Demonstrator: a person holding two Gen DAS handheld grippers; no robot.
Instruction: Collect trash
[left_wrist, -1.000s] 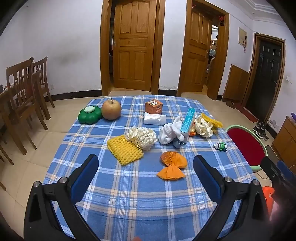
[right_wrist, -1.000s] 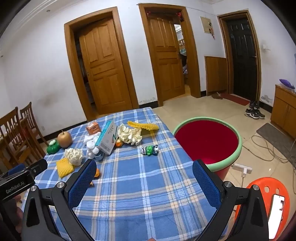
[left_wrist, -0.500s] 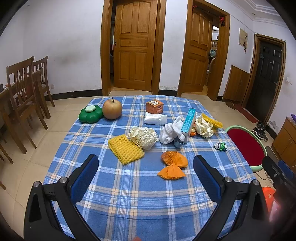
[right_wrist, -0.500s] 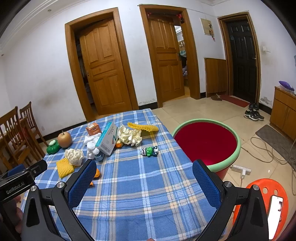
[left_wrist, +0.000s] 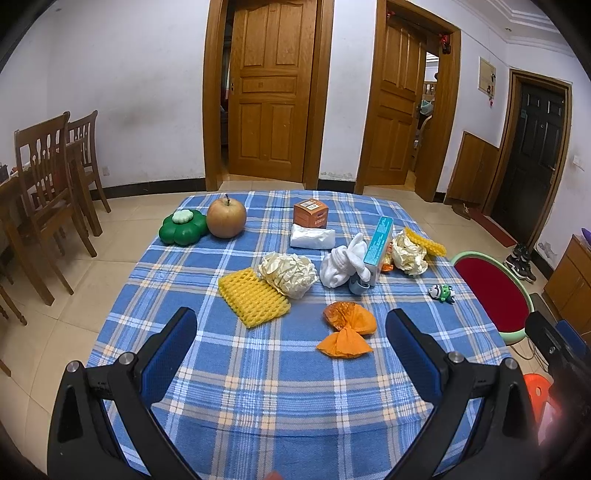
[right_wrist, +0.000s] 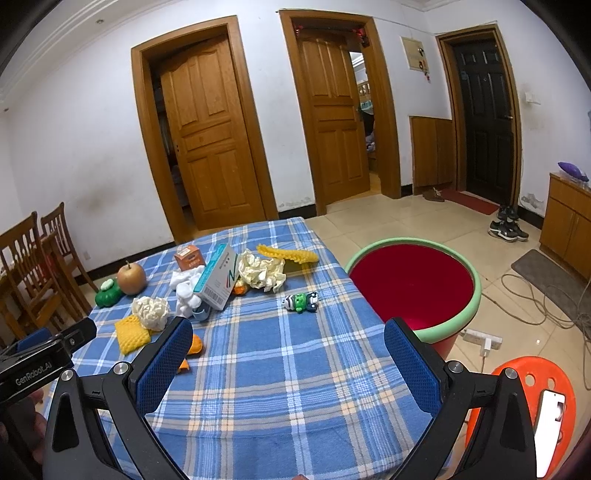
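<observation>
Trash lies on the blue plaid table (left_wrist: 280, 387): an orange wrapper (left_wrist: 347, 328), a yellow foam net (left_wrist: 253, 297), crumpled cream paper (left_wrist: 288, 273), a white tissue (left_wrist: 312, 236) and a second crumpled paper (left_wrist: 408, 254) with another yellow net (left_wrist: 424, 240). The red bin with a green rim (right_wrist: 412, 286) stands off the table's right side. My left gripper (left_wrist: 291, 343) is open and empty, above the near table edge short of the orange wrapper. My right gripper (right_wrist: 288, 350) is open and empty over the table's near right part.
An apple (left_wrist: 226, 220), a green container (left_wrist: 182, 227), an orange box (left_wrist: 311, 213), a teal carton (left_wrist: 377, 249), white socks (left_wrist: 341, 264) and a small toy (left_wrist: 442, 292) share the table. Wooden chairs (left_wrist: 48, 184) stand left. An orange stool (right_wrist: 535, 406) and cables (right_wrist: 546, 302) are on the floor at right.
Both grippers have stayed open and almost still. The left wrist view has drifted very slightly, nothing on the table has moved.
</observation>
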